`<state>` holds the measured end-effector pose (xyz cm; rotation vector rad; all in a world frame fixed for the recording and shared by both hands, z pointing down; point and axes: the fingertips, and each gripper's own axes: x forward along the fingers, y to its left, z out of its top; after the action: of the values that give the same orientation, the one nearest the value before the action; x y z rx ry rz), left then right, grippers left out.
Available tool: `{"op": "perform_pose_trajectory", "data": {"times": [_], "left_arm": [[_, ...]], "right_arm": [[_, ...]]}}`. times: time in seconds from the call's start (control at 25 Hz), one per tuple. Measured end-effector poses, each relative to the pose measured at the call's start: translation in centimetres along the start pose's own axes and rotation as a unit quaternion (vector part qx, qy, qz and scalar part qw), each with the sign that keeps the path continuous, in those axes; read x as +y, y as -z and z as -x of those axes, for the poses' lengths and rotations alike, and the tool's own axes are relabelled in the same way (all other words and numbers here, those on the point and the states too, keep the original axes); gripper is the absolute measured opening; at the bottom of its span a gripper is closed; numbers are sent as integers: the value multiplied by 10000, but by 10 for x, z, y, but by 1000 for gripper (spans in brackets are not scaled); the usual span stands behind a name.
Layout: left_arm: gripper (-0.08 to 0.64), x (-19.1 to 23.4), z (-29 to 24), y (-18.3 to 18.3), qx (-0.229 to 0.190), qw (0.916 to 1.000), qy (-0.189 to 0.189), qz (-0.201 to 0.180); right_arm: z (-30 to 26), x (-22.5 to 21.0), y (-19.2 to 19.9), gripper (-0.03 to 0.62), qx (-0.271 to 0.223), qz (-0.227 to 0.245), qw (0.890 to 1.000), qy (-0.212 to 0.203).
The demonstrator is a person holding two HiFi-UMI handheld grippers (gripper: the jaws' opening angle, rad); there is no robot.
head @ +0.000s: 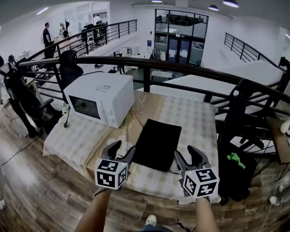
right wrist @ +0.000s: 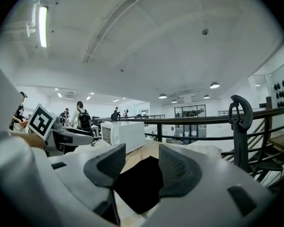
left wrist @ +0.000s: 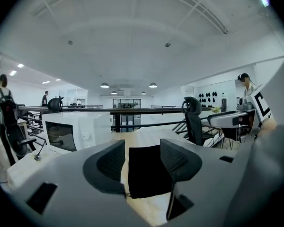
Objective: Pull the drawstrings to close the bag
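Note:
A flat black drawstring bag (head: 158, 144) lies on the checked tablecloth (head: 193, 117), its near edge toward me. My left gripper (head: 119, 152) hovers open at the bag's near left corner, nothing between its jaws. My right gripper (head: 186, 157) stands open at the near right corner, also empty. In the left gripper view the bag (left wrist: 143, 171) shows through the gap of the left gripper (left wrist: 142, 161). The right gripper view shows the bag (right wrist: 139, 182) ahead of the right gripper (right wrist: 138, 163). Thin cords show faintly at the bag's near edge.
A white microwave (head: 99, 97) stands on the table left of the bag. A black railing (head: 150, 64) runs behind the table. A black office chair (head: 239, 111) sits at the right. People stand far off at the left.

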<state>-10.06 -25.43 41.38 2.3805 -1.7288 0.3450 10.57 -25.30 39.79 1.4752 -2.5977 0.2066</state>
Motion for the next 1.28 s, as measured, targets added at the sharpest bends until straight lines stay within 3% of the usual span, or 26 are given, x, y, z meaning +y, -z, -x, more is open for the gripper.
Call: {"op": "perform_pose_trajectory", "data": {"times": [0.28,0.6,1.04,1.28], "left_arm": [[233,6,-50,-13,63,10000,46,-61],[233,16,-74,-14,126,9997,181,-135],[236,36,-83,-13,122,9957,858,-313],[238,43,-81,-4,169,9916,1249,-285]], "right_arm": [[-39,-35,-7,202,-42,-76,10000,2],[-59,-43,-1,202,61,-254,9997,-2],[-60,-23,2,210,64,-281,9982,517],[-55,-10,21,214,310,-321,9965,709]]}}
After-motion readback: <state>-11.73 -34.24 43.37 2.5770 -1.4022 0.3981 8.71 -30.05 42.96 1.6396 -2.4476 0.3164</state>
